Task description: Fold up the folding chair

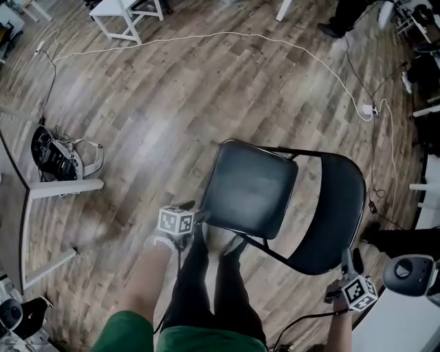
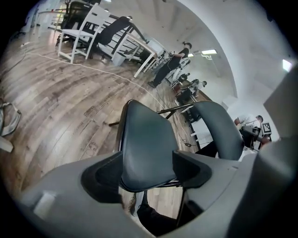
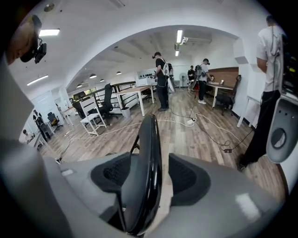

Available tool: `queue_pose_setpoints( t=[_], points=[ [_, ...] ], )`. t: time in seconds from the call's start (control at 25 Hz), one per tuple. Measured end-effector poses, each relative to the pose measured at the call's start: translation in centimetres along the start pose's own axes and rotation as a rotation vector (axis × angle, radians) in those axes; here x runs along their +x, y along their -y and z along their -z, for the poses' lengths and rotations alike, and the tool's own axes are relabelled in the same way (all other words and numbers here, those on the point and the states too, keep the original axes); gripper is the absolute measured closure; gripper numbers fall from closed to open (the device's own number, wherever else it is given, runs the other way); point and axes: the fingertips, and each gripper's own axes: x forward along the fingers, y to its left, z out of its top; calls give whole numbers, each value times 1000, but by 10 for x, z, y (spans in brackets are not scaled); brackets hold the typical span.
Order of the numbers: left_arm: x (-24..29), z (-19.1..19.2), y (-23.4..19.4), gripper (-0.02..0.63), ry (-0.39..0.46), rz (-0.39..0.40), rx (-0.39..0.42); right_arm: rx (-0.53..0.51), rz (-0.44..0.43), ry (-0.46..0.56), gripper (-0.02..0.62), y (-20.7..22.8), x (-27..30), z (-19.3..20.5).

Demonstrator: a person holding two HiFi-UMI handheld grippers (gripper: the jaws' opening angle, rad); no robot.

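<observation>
**Left gripper** [image 1: 200,218]: jaws wide apart, clamped on nothing. It sits at the near left corner of the seat [image 1: 251,187]. In the left gripper view the seat's front edge fills the gap between the 2 pads; whether either pad touches it cannot be told.

**Right gripper** [image 1: 348,259]: jaws wide. In the right gripper view the backrest [image 3: 148,158] stands edge-on between them, with a gap showing on each side.

**Chair** [image 1: 302,206]: 1, black, metal frame. It stands unfolded and upright on the wood floor [image 1: 172,117], just in front of the person. The seat is down, and the backrest lies to its right in the head view.

**Legs** [image 1: 206,289]: the person's, in dark trousers, at the seat's near edge.

**Cable** [image 1: 227,36]: 1, white, in a long loop on the floor beyond the chair.

**Table** [image 1: 127,15]: white, far upper left, well apart from the chair.

**Bag** [image 1: 56,157]: dark with pale straps, on the floor at left.

**People** [image 3: 162,81]: several standing across the room in the right gripper view.
</observation>
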Motion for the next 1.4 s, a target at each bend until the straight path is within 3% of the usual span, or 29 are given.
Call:
queue_pose_setpoints(
  t=[0.12, 0.28, 0.48, 0.64, 0.8, 0.88, 1.0, 1.4],
  points=[
    [22, 16, -31, 267, -4, 19, -76, -37, -37, -44, 338, -1, 24, 3],
    [52, 36, -52, 252, -12, 72, -161, -83, -91, -68, 336, 0, 66, -28],
    [88, 47, -65, 217, -10, 117, -225, -106, -67, -253, 330, 0, 100, -25],
    [112, 51, -82, 185, 12, 178, -281, -37, -64, -279, 319, 11, 111, -5],
    [128, 58, -78, 183, -12, 238, -317, 23, -152, -311, 316, 2, 116, 2],
    [132, 60, -81, 183, -27, 225, -328, 5, -182, -330, 337, -8, 118, 4],
    [135, 63, -87, 187, -37, 202, -334, -15, -172, -347, 431, -14, 120, 5],
    [128, 56, -72, 189, 10, 149, -443, -59, -170, -352, 445, -7, 119, -7]
  ],
)
